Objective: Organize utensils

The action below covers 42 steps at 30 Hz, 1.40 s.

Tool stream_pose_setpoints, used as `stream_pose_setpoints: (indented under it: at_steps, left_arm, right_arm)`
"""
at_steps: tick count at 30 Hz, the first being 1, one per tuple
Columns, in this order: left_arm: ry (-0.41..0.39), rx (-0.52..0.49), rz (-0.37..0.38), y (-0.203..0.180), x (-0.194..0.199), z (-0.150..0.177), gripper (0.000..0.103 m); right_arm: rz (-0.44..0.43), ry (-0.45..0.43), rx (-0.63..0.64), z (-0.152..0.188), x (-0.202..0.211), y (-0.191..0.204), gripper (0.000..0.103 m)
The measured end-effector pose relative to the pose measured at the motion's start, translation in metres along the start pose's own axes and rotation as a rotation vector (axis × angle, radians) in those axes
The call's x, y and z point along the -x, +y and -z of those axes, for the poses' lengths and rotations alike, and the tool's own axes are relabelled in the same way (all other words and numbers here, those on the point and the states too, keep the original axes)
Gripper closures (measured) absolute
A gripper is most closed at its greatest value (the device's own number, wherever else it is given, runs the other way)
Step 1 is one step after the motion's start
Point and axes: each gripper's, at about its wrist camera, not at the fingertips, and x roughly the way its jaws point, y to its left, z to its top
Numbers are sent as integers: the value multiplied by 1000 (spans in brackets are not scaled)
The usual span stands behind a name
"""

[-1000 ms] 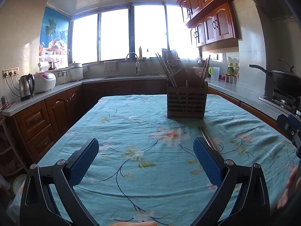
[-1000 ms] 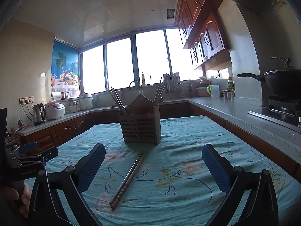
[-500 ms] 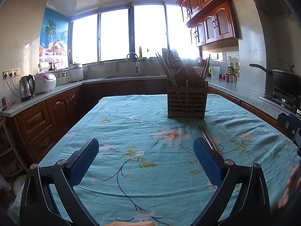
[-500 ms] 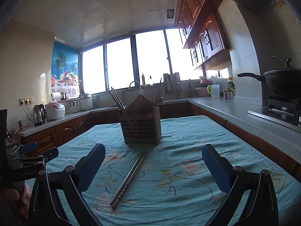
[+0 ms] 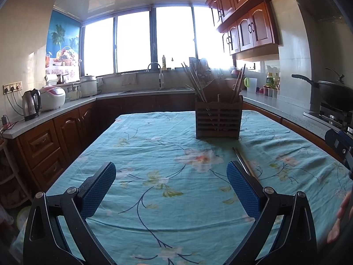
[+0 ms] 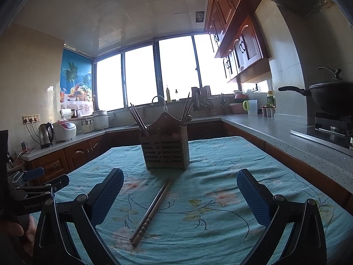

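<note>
Our right gripper (image 6: pixel 179 193) stays spread and empty, like our left gripper (image 5: pixel 171 187); nothing has shifted. The chopsticks (image 6: pixel 152 209) lie untouched before the holder (image 6: pixel 165 152), pickup not begun.

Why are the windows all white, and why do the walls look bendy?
In both wrist views, daylight overexposes the windows, so nothing outside shows. It backlights the wooden holder, leaving its front dark in the right wrist view. The fisheye lens curves the cabinets and darkens every corner.
</note>
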Motion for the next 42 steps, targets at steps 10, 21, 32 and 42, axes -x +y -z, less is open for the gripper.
stream_pose_setpoints:
  at_steps: [10,21,32,42]
  left_arm:
    - [1,-1,4,-1,0,0,0]
    - [11,-1,10,-3,-3,1,1]
    - [19,-2,19,-5,-7,0,1]
    - [21,-1,24,-6,-8,-1,1]
  right_arm:
    - [-6,-5,-1,-4,2,9,0]
    - [-12,-8,-4,-4,1,12,0]
    - [-16,-13,-11,-5,0,11,0]
    - [-23,-16,-16,-6,0,11,0]
